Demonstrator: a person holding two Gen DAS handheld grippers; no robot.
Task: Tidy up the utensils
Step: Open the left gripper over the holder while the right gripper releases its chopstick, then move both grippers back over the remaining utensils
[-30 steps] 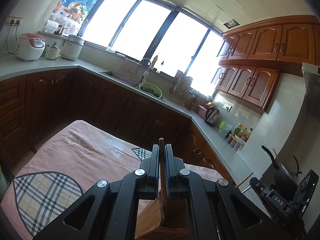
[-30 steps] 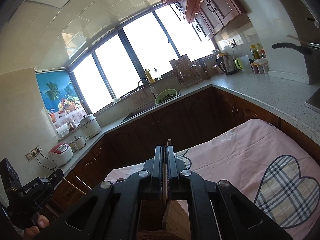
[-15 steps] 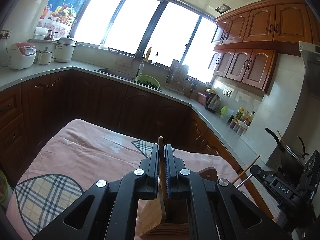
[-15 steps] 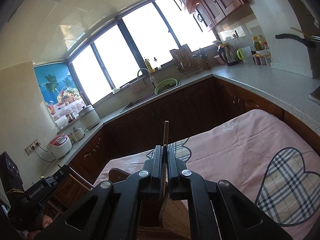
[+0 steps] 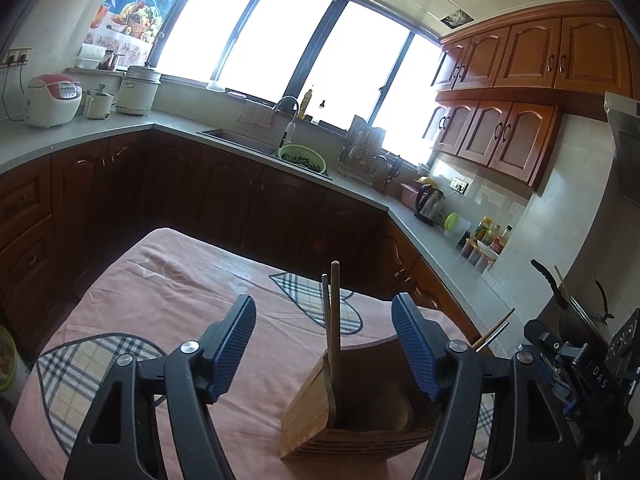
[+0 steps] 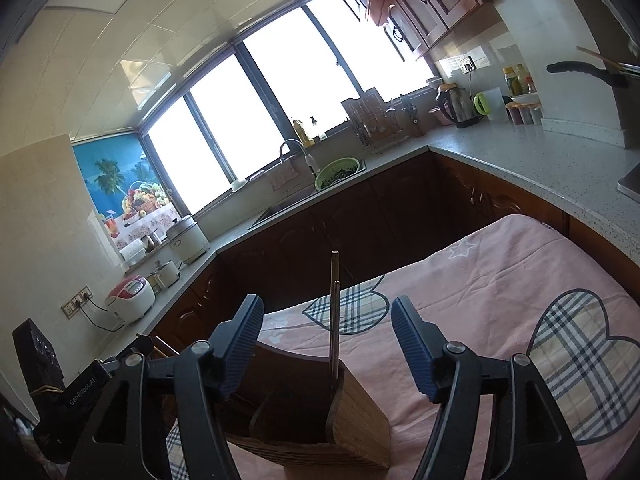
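1. Place: a home kitchen.
2. Fittings: an L-shaped grey surface (image 5: 172,130) on dark wood base cabinets (image 5: 224,192); reddish wood wall cupboards (image 5: 520,92) with arched panel doors; cream wall tiles.
3. Water point: a sink (image 5: 236,138) with a curved tap (image 5: 290,114) under a wide bay window (image 5: 280,36); a green colander of greens (image 5: 302,158) beside it.
4. Appliances: a red-and-white rice cooker (image 5: 52,98), a large lidded pot (image 5: 138,90), an electric kettle (image 5: 430,206).
5. Sundries: a dish rack (image 5: 362,148), condiment bottles (image 5: 494,236), wall sockets (image 5: 460,186).
6. Domestic touches: a tropical fruit poster (image 5: 138,4); a pink cloth with plaid hearts (image 5: 160,304).
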